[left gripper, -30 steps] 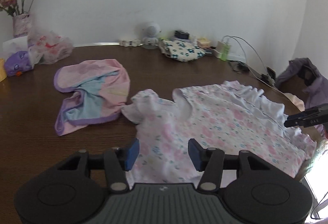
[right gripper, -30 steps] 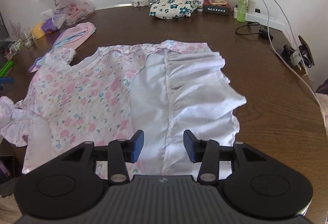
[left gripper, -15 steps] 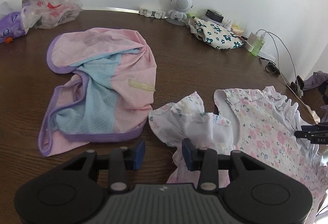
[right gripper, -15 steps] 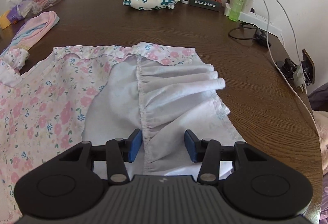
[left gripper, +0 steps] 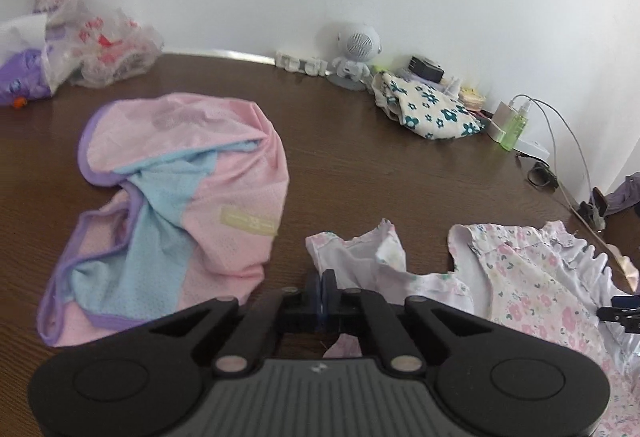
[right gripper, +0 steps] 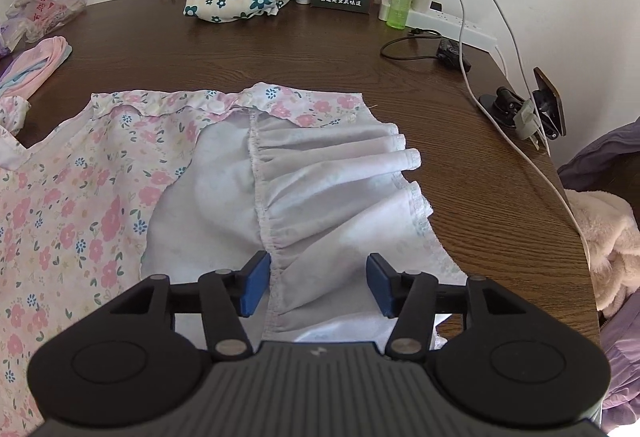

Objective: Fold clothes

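Black grippers (right gripper: pixel 316 287), blue finger pads (right gripper: pixel 252 285), ribbed grey housing, silver screws

Brown table (right gripper: pixel 328 53) carries floral dress (right gripper: pixel 72 205) (spread flat), pink garment (left gripper: pixel 208 205).

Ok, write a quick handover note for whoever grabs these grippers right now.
Left gripper: shut on the floral dress's sleeve.
Right gripper: open, hovering over the dress's white ruffled hem, gripping nothing.
Floral dress: spread on the wooden table, no fold visible yet.
Pink and blue garment: lying crumpled to the left, unfolded.
Left: fold both.
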Tool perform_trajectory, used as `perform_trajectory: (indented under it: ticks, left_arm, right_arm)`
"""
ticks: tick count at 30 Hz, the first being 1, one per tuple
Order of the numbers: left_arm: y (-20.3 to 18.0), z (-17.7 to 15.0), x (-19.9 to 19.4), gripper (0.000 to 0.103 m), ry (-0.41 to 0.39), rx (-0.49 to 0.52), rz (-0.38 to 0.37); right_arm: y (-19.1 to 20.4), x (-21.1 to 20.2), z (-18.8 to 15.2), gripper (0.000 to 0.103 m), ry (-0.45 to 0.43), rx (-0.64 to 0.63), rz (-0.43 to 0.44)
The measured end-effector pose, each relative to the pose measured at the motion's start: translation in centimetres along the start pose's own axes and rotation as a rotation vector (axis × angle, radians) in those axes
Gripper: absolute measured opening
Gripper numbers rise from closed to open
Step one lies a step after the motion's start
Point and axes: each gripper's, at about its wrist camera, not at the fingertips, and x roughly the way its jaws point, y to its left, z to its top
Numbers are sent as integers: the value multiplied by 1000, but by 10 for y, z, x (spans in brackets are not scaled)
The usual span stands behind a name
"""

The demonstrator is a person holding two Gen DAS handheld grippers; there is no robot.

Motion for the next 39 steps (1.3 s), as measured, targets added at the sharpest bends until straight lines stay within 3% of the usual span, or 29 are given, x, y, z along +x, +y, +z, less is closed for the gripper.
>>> perform_trajectory:
  ticks: [3, 6, 9, 10, 12, 15, 18, 20, 26, 29, 31, 34, 37, 39]
  left_arm:
    - [-12, 2, -21, 0, -62, 132, 156]
    - [-42, 4, -34, 0, -121, 337, 289]
    - [-85, -6, -22, 3, -124, 602, 363]
    - [-96, -10, -16, 6, -105, 650, 350]
    - [-107, -14, -2, 11, -20, 635, 221]
    - [-96, -10, -1, 15, 22, 489, 49]
    - [-64, 2, -24, 32, -22, 303, -40]
    - [-40, 11, -39, 34, -57, 203, -52]
    - [-3, 12, -16, 29, -6, 156, 16]
    - [14, 13, -3, 11, 22, 138, 52]
    - [18, 8, 6, 10, 50, 137, -15]
    - [3, 1, 16, 11, 78, 215, -86]
    - [-20, -7, 28, 17, 106, 360, -67]
    - [-26, -9, 36, 23, 113, 392, -48]
  right_arm:
    - [-3, -3, -4, 53, 2, 16, 13]
    - [4, -6, -7, 53, -3, -11, 42]
    - [9, -6, -8, 53, -14, -25, 52]
    - [8, -6, -9, 53, -17, -18, 58]
    - [4, -5, -10, 53, -22, 3, 73]
    - [-1, -5, -12, 53, -24, 28, 92]
    - [-3, -7, -13, 53, -17, 24, 100]
    - [-5, -11, -13, 53, -25, 34, 113]
    - [-18, -27, -8, 53, -82, 75, 107]
    - [-23, -23, -10, 53, -62, 93, 92]
    - [-24, -20, -12, 53, -49, 100, 84]
    - [-25, -15, -15, 53, -29, 108, 72]
    - [-26, -12, -17, 53, -15, 115, 68]
    - [-25, -10, -18, 53, -11, 113, 66]
